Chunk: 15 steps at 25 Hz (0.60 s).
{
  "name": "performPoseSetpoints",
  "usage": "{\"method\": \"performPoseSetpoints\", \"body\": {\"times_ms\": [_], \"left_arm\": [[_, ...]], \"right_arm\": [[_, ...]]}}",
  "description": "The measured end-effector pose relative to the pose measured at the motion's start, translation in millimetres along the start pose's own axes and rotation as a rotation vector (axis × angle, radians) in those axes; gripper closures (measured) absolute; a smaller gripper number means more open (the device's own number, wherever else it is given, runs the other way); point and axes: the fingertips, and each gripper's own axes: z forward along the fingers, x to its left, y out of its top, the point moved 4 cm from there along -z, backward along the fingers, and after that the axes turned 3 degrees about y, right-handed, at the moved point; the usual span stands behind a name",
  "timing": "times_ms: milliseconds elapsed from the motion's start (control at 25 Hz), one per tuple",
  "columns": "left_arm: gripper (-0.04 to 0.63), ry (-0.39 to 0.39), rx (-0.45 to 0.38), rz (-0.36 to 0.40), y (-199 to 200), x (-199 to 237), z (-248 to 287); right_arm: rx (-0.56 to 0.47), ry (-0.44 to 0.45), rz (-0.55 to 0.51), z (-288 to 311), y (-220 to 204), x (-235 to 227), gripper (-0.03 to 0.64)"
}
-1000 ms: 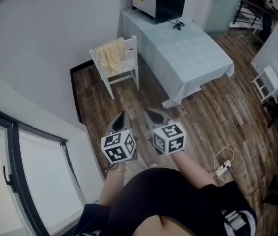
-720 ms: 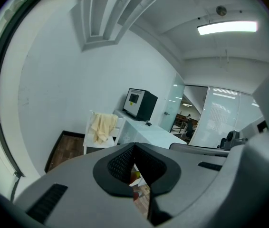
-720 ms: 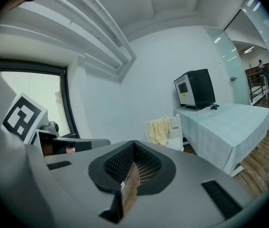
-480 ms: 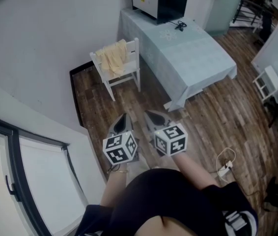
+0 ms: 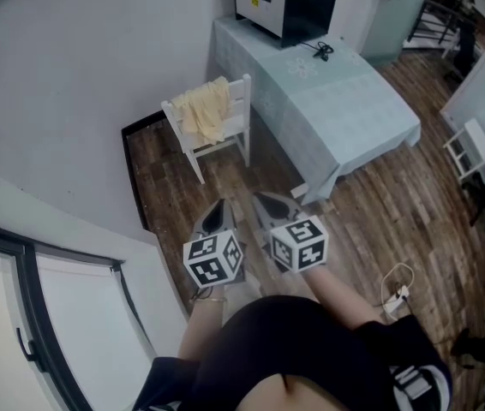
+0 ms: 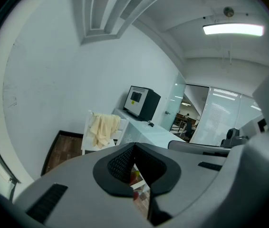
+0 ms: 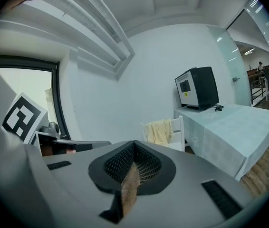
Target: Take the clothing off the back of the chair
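Left claw (image 5: 217,204), right claw (image 5: 260,197) closed, empty. Risk: unopened, they shove pale yellow cloth garment (image 5: 204,110), tipping white wooden chair (image 5: 225,141).

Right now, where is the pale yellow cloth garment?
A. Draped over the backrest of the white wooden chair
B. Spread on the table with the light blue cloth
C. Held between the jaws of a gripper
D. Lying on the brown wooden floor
A: the pale yellow cloth garment hangs over the backrest of the white wooden chair, and both gripper views show it there as well.
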Motion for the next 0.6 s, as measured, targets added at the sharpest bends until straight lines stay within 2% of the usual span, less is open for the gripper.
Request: {"method": "performPoseSetpoints", "body": {"times_ms": [600], "left_arm": [[0.594, -0.039, 0.030, 0.002, 55.0, 61.3, 70.4]], "right_arm": [[0.021, -0.046, -0.014, 96.2, 36.2, -8.7, 0.604]]}}
